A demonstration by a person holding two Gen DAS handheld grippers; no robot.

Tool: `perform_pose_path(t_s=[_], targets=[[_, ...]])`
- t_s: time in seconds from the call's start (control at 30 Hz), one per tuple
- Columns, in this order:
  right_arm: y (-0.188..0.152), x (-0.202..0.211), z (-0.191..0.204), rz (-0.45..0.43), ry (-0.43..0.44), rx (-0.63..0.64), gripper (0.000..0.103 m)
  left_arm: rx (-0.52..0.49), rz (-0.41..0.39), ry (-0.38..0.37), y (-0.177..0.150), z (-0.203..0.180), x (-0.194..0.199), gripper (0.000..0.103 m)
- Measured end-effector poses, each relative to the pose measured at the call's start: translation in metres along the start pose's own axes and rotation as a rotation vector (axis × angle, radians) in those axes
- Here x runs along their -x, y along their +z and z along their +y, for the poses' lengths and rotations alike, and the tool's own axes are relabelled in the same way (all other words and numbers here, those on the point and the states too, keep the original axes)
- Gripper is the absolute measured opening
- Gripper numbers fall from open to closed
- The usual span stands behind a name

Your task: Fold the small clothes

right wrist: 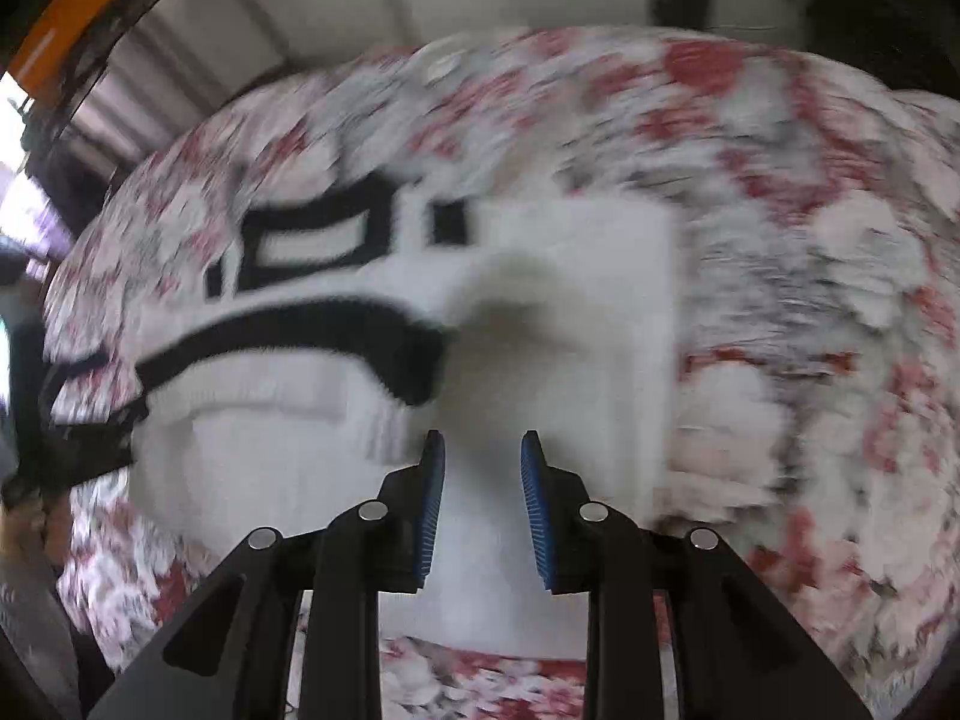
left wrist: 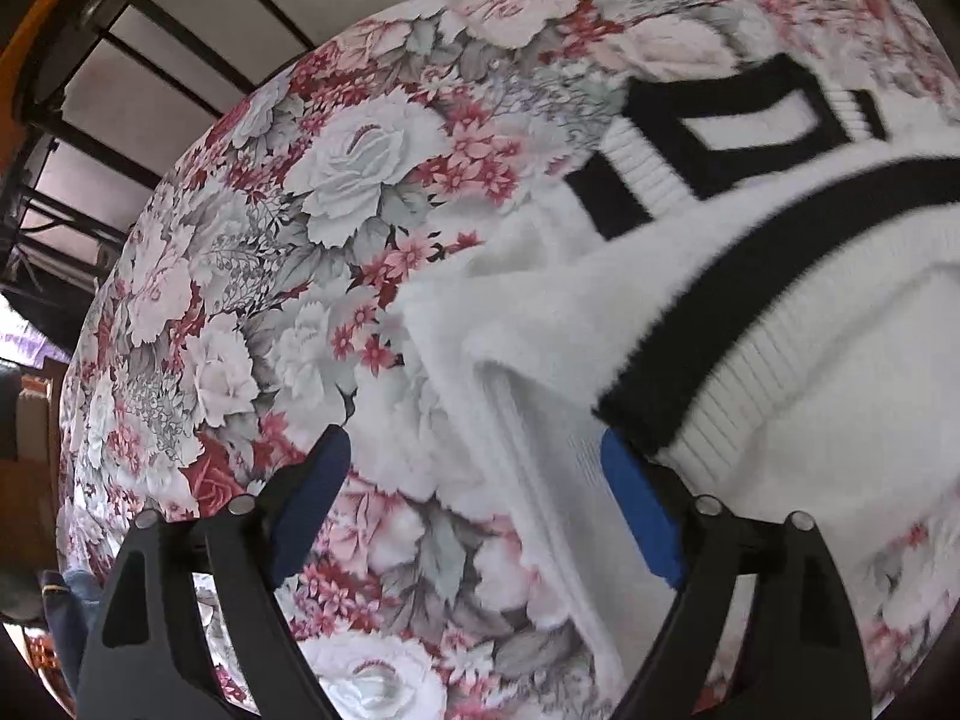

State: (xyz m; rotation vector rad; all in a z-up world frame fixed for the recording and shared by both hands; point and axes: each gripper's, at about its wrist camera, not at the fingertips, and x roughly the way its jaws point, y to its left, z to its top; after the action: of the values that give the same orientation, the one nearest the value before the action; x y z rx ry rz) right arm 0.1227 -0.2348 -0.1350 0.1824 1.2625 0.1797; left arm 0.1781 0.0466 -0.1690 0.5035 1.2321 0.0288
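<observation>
Floral bedspread (left wrist: 336,192) underneath, white fuzzy sweater (left wrist: 810,324) with black bands lying on it, partly folded. Left gripper (left wrist: 474,468) spread wide, nothing clamped — sweater's edge running between and beneath the fingers. Right gripper (right wrist: 483,450) narrowly parted over the sweater's white body — pads (right wrist: 433,498) not pressing cloth, frame blurred.

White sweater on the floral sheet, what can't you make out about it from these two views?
- Left wrist view: the white sweater runs off the right edge, so its full shape is cut off.
- Right wrist view: motion blur smears the sweater and floral sheet; fold edges are unclear.
- Sweater's underside: hidden in both views.
</observation>
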Motion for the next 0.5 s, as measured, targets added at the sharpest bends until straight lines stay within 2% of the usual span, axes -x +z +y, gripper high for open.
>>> perform_pose_path(t_s=[0.03,0.07,0.1,0.13,0.17,0.2,0.27,0.3,0.4,0.43,0.5], targets=[[0.007,-0.002,0.006,-0.022,0.032,0.013,0.027,0.043,0.004,-0.002,0.005,0.004,-0.006,0.084],[0.013,0.004,0.01,-0.084,0.098,-0.001,0.027,0.102,0.003,-0.018,0.01,0.01,-0.01,0.084],[0.019,0.013,0.003,-0.185,0.182,-0.055,0.026,0.212,-0.002,-0.071,0.016,0.024,-0.013,0.084],[0.02,0.026,-0.02,-0.324,0.262,-0.234,0.032,0.326,-0.005,-0.142,0.016,0.04,-0.016,0.084],[0.016,0.029,-0.042,-0.373,0.316,-0.404,0.04,0.449,0.005,-0.227,0.013,0.058,-0.021,0.084],[0.012,0.027,-0.059,-0.378,0.373,-0.493,0.04,0.612,0.042,-0.355,0.004,0.081,-0.033,0.084],[0.007,0.029,-0.072,-0.366,0.31,-0.517,0.04,0.723,0.088,-0.454,-0.008,0.102,-0.049,0.084],[0.007,0.03,-0.074,-0.357,0.275,-0.507,0.04,0.731,0.096,-0.466,-0.01,0.106,-0.052,0.084],[0.008,0.025,-0.069,-0.335,0.328,-0.511,0.04,0.704,0.082,-0.506,-0.008,0.108,-0.045,0.084],[0.01,0.022,-0.064,-0.315,0.34,-0.479,0.04,0.666,0.055,-0.522,-0.004,0.105,-0.038,0.084],[0.009,0.017,-0.045,-0.293,0.304,-0.415,0.04,0.599,0.019,-0.52,0.002,0.098,-0.026,0.084]])
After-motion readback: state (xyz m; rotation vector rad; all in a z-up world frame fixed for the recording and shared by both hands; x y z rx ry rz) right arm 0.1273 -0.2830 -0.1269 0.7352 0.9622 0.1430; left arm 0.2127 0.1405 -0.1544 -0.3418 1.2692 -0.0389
